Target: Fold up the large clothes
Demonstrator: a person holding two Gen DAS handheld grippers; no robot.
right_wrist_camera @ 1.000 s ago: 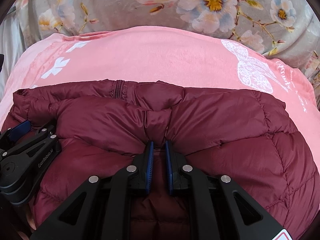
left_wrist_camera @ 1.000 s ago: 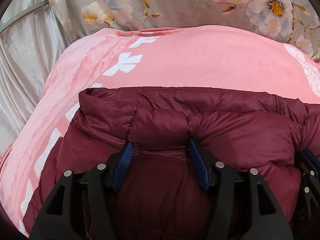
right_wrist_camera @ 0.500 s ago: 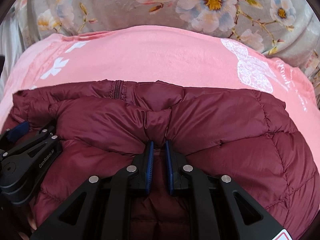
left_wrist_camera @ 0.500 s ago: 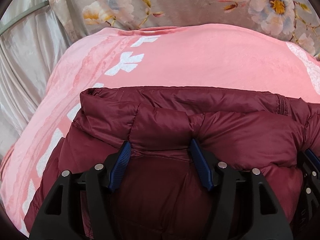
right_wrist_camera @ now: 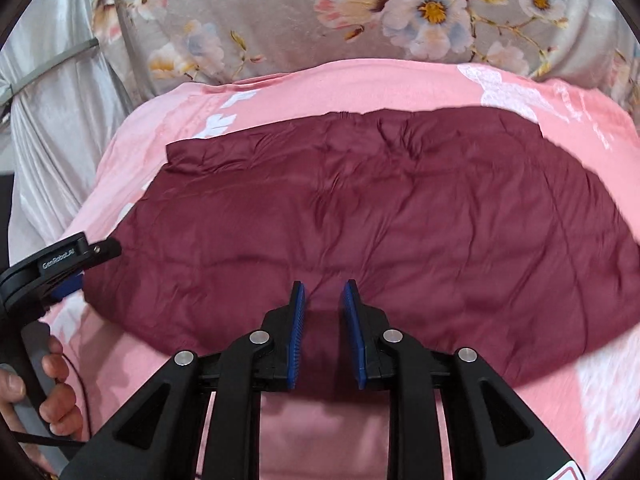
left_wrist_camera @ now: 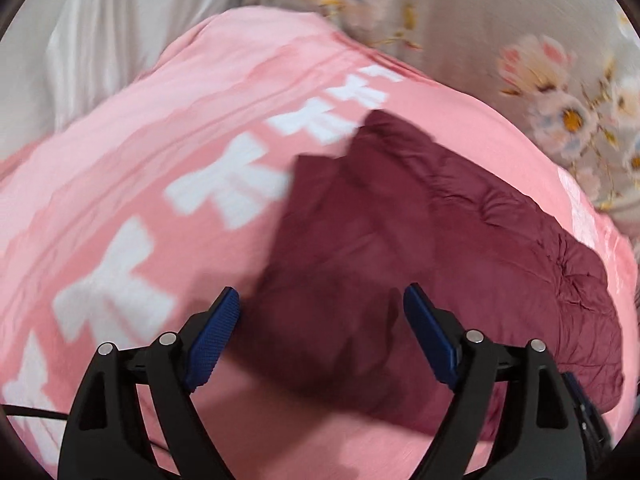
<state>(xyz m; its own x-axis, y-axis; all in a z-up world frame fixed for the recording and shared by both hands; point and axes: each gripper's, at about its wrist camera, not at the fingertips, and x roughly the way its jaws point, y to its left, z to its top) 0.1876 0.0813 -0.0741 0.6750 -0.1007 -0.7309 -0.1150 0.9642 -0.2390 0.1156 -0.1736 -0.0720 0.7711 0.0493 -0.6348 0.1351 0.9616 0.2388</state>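
Maroon puffer jacket (right_wrist_camera: 380, 216) lying flat and folded on pink blanket (right_wrist_camera: 400, 84), spread wide across its middle. Floral bedding (right_wrist_camera: 280, 12) beyond the blanket; pale satin cloth (right_wrist_camera: 52, 120) to the left. Right claw (right_wrist_camera: 322, 320) above the jacket's near edge, blue pads (right_wrist_camera: 297, 332) parted by a narrow gap, nothing gripped. Left claw (left_wrist_camera: 320, 320) spread wide, empty, over the jacket's left end; that view motion-blurred. Left claw also seen at left edge of right view, person's hand (right_wrist_camera: 48, 392) on its handle. White prints (left_wrist_camera: 224, 196) on blanket beside the jacket.
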